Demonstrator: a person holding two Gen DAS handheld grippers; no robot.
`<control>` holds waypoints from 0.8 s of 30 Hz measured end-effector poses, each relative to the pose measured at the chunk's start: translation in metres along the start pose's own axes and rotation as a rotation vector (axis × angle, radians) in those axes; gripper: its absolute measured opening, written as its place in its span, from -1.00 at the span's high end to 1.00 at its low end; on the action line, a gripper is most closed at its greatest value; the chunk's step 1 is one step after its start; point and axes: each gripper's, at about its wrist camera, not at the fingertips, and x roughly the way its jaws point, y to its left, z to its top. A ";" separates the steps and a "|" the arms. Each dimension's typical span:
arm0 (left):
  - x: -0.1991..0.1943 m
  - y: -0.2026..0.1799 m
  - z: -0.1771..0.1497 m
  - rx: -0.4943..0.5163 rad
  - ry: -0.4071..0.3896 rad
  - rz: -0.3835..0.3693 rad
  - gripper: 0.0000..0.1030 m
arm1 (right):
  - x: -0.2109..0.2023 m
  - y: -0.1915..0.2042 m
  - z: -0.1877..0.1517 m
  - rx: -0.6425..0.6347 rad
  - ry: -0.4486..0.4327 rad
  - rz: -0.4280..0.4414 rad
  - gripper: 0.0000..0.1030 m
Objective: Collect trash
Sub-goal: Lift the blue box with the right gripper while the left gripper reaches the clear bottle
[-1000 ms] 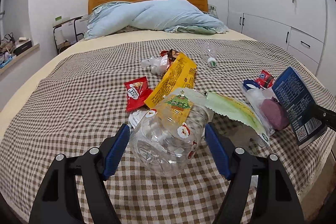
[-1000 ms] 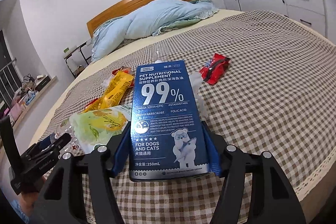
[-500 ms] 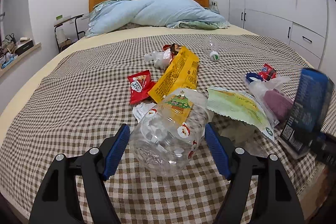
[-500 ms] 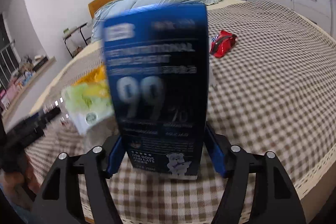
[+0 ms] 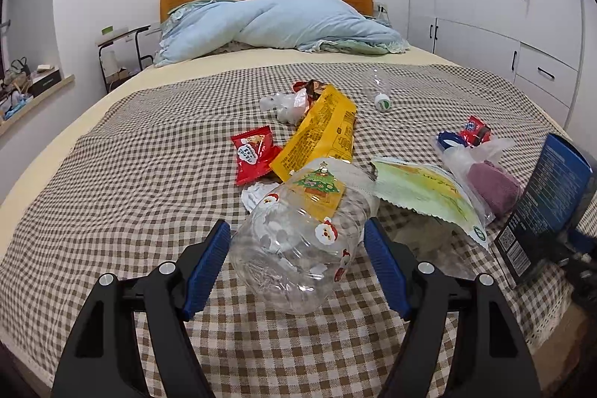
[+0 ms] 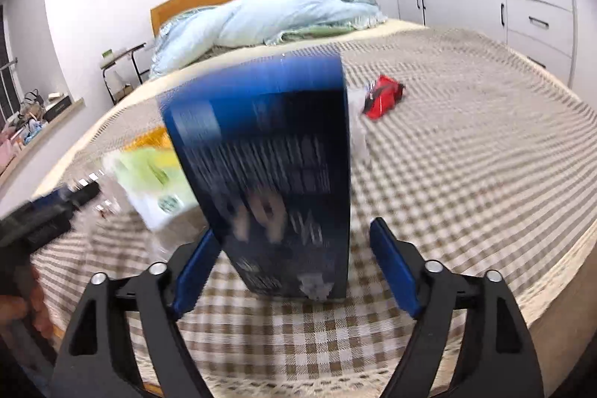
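Left gripper (image 5: pixel 296 258) pinches the clear jar (image 5: pixel 298 241), blue pads pressed on both its sides, jar lying on the checked blanket (image 5: pixel 130 174). Right gripper (image 6: pixel 291 267) has jaws opening around the blue box (image 6: pixel 272 174); there is a clear gap at the right pad, and the left pad looks about touching, but blur makes that hard to call. The box stands tilted between the fingers.

From the jar: red packet (image 5: pixel 253 155) at 11 o'clock, yellow wrapper (image 5: pixel 321 137) at 12, small bottle (image 5: pixel 378 92) at 1, green pouch (image 5: pixel 429 196) at 2, plastic bag (image 5: pixel 481 174) at 2 beyond it, box (image 5: pixel 548 204) at 3. Blue quilt (image 5: pixel 280 21) by the headboard.
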 end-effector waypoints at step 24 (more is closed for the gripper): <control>-0.029 0.006 0.010 0.026 -0.065 0.001 -0.38 | 0.032 0.018 0.098 -0.074 0.605 -0.074 -0.20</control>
